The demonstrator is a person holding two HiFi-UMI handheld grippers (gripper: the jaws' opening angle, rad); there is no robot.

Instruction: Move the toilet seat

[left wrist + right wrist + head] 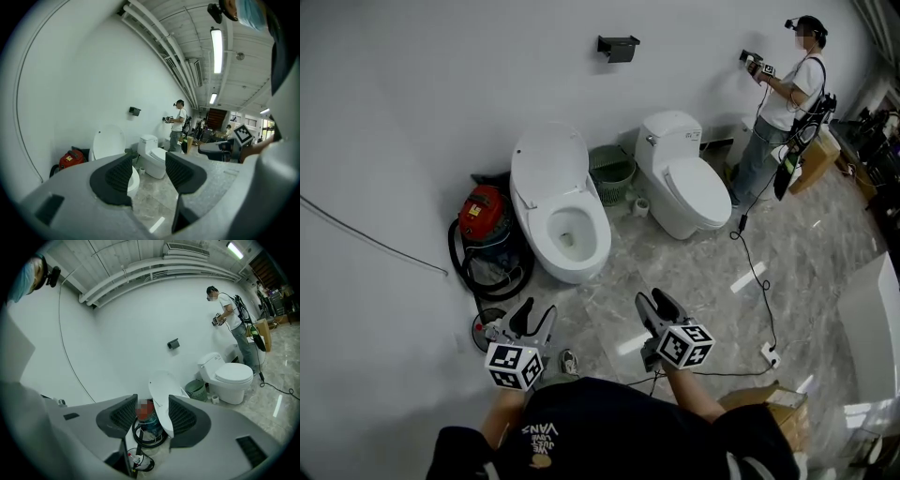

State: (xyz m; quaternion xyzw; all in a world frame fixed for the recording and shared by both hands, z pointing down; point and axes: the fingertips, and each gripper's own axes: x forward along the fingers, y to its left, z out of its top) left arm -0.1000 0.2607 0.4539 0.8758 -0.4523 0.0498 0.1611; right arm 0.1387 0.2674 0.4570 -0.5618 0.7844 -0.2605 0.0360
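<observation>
Seat [548,161]: raised, leaning back at the wall over its bowl [569,236]; straight ahead of both tools and well apart from them, a little to the left tool's side.
Left tool [534,317]: jaws apart with nothing between them; held low and aimed toward the bowl.
Right tool [656,306]: jaws apart and empty; the upright seat lines up past the gap but lies far beyond the pads.
Beside seat: red vacuum [483,214] with its hose, to the left tool's outer side; green basket [612,172] and second toilet [689,187], lid down, beyond the right tool.
Farther off: person [787,94] at the wall, past the second toilet.
Handling: likely rigid plastic, light, glossy and slippery. It is hinged at the back, so it should swing rather than lift, and it may drop and slam if let go early.
Hold: the free front edge at the top of the raised seat, pads across its thin rim, away from the hinge. A single tool probably suffices, with the other clear of the bowl.
Stage: approach not yet made; no contact.
</observation>
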